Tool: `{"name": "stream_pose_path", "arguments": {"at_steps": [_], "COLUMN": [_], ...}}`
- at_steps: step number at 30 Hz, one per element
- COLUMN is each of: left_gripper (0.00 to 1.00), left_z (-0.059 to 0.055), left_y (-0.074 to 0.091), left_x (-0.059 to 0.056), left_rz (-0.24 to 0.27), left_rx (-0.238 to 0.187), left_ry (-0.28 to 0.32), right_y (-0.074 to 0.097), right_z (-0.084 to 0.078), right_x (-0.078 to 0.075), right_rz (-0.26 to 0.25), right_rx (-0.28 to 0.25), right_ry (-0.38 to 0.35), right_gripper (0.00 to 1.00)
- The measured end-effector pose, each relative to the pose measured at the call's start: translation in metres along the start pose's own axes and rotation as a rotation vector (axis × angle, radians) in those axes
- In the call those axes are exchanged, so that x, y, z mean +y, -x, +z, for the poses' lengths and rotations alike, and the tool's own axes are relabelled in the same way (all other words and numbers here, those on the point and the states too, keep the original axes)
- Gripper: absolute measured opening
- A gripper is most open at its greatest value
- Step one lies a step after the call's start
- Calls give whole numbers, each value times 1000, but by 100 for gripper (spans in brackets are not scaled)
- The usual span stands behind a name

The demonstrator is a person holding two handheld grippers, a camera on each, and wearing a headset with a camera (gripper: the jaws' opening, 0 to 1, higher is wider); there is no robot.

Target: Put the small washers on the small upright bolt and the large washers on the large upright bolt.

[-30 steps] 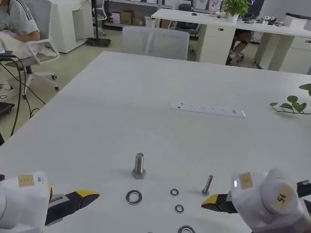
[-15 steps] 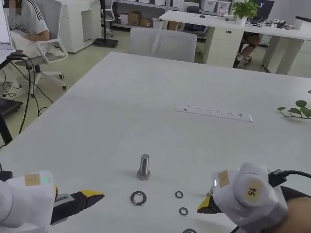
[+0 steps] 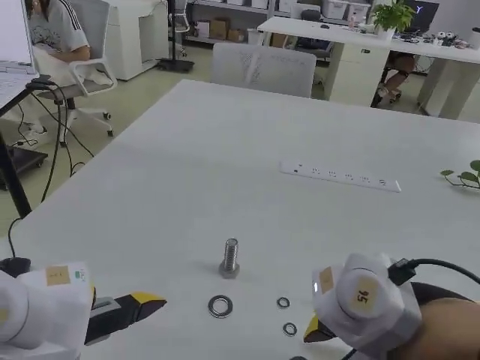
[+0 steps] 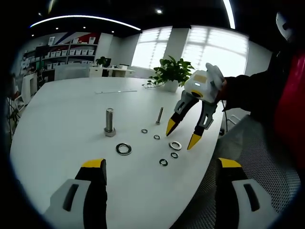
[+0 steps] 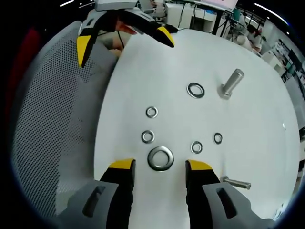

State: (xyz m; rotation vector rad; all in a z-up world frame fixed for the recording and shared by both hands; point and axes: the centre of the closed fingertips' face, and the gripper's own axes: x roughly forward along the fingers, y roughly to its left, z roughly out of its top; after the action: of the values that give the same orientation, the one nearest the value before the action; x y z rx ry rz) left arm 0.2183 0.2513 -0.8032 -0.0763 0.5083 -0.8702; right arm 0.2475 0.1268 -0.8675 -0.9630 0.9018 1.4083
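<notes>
worktop (image 3: 187,165): white, broad, matte.

large upright bolt (image 3: 230,258): standing head-down, thread up, close to the near edge of the worktop.

small upright bolt (image 4: 159,115): slim, leaning slightly, at 3 o'clock of the large upright bolt in the left gripper view, well apart from it.

first large washer (image 3: 220,306): flat on the worktop, at 6 o'clock of the large upright bolt, near but not touching.

second large washer (image 5: 160,158): flat on the worktop, lying between the two yellow jaw tips of the right tongs, clear of both as far as visible.

small washers (image 5: 151,112): four, loose and flat, each apart from the others; in the right gripper view two at 11 o'clock of the second large washer, two at 2 o'clock. none on either bolt.

left tongs (image 4: 159,163): released, jaws wide apart, gripping nothing; hovering at the near edge, at 8 o'clock of the large upright bolt in the head view.

right tongs (image 5: 160,164): released, jaws spread, low over the worktop, straddling the second large washer without pinching it.

power strip (image 3: 341,178): white, flat, at 1 o'clock of the large upright bolt, well apart.

chair (image 3: 260,69): grey, at the far edge, 12 o'clock.

potted plant (image 4: 170,71): green, on the worktop beyond the bolts.

person (image 3: 56,34): seated, off the worktop at 10 o'clock.
</notes>
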Motion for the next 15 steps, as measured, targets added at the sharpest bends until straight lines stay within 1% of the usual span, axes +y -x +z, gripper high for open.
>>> {"name": "stream_pose_path", "arguments": {"at_steps": [6, 15], "left_gripper": [95, 95], "left_z": [0, 1], "left_y": [0, 1], "left_x": [0, 0], "left_rz": [2, 9], "left_rx": [-6, -15], "left_ry": [2, 3], "right_y": [-3, -8], "right_z": [0, 0], "right_x": [0, 2], "right_rz": [10, 29], "right_rx": [24, 54], "right_ry": [10, 27], "right_gripper": [36, 32]}}
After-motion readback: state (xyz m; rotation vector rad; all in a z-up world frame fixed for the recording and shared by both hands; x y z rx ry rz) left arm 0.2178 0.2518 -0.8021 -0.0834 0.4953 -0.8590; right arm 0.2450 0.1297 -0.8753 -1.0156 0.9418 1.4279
